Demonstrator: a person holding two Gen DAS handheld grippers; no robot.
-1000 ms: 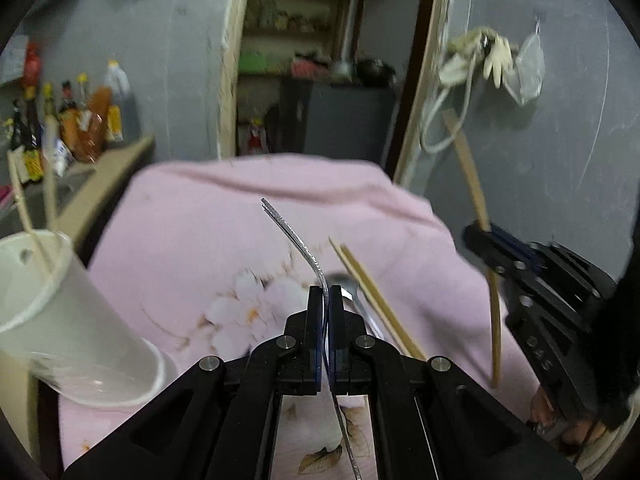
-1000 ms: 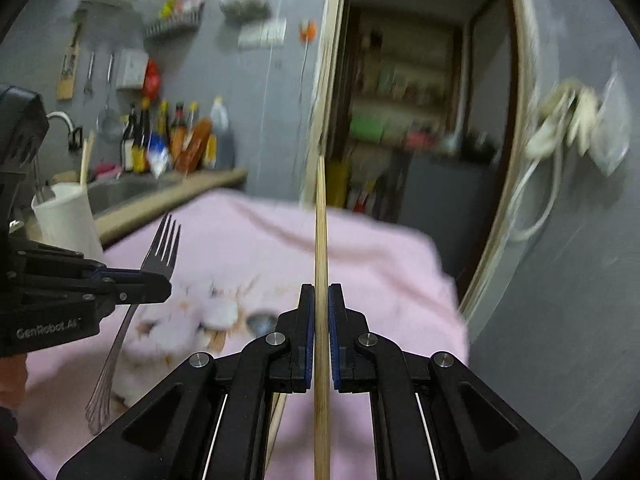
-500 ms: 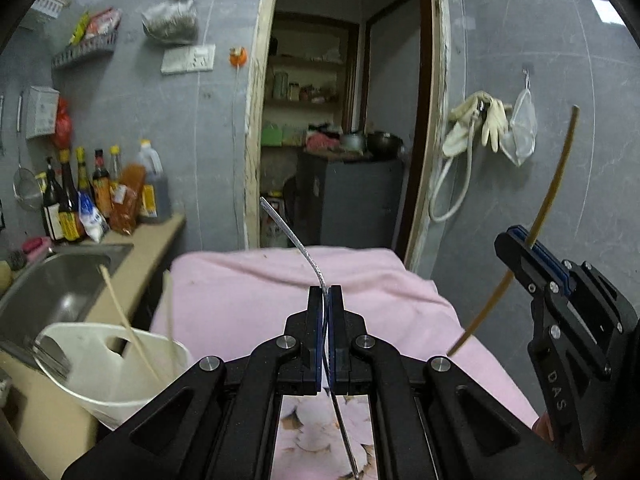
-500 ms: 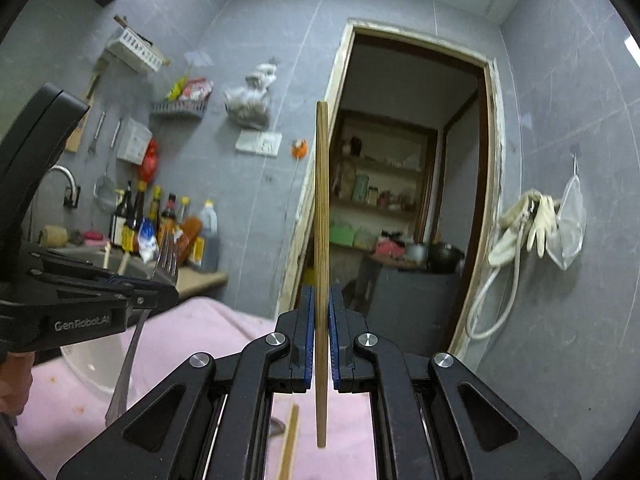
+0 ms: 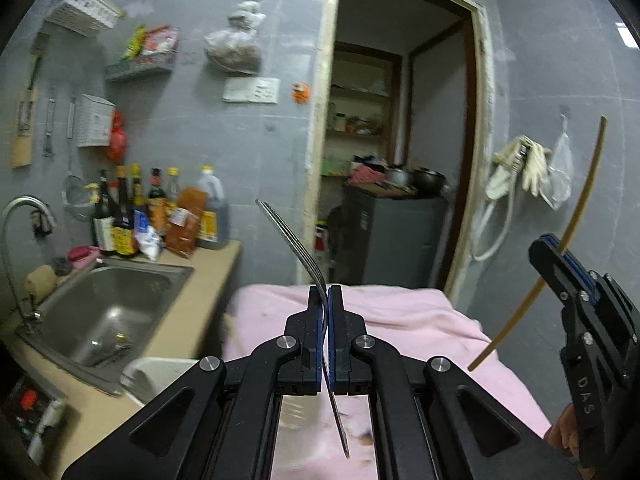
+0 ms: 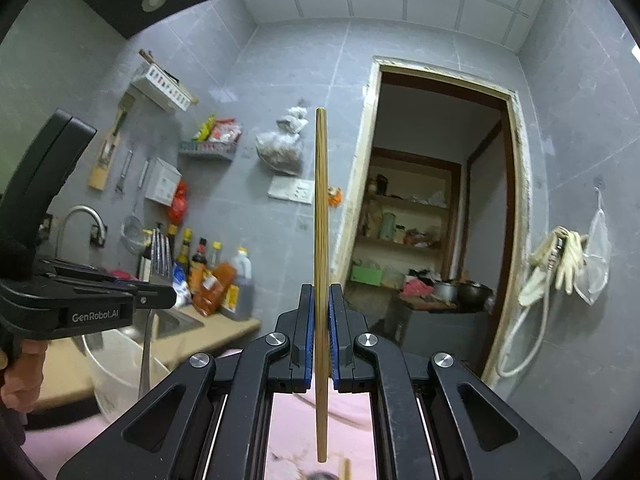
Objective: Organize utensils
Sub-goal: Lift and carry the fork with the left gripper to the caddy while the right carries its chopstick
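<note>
We see left claw [image 5: 325, 296] clenched on fork [image 5: 294, 246], tines up and tilted left, handle hanging below jaws, held in air above pink cloth [image 5: 400, 320]. Right claw [image 6: 321, 300] clenched on chopstick [image 6: 321, 208], upright, both ends clear of jaws. White container [image 5: 156, 372] sits on surface [image 5: 200, 304] near its front edge, beside sink [image 5: 108, 304]. Bottles [image 5: 160, 216] stand at back edge.

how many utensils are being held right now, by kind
forks: 1, the fork clamped in the left gripper
chopsticks: 1, the chopstick clamped in the right gripper
total: 2
</note>
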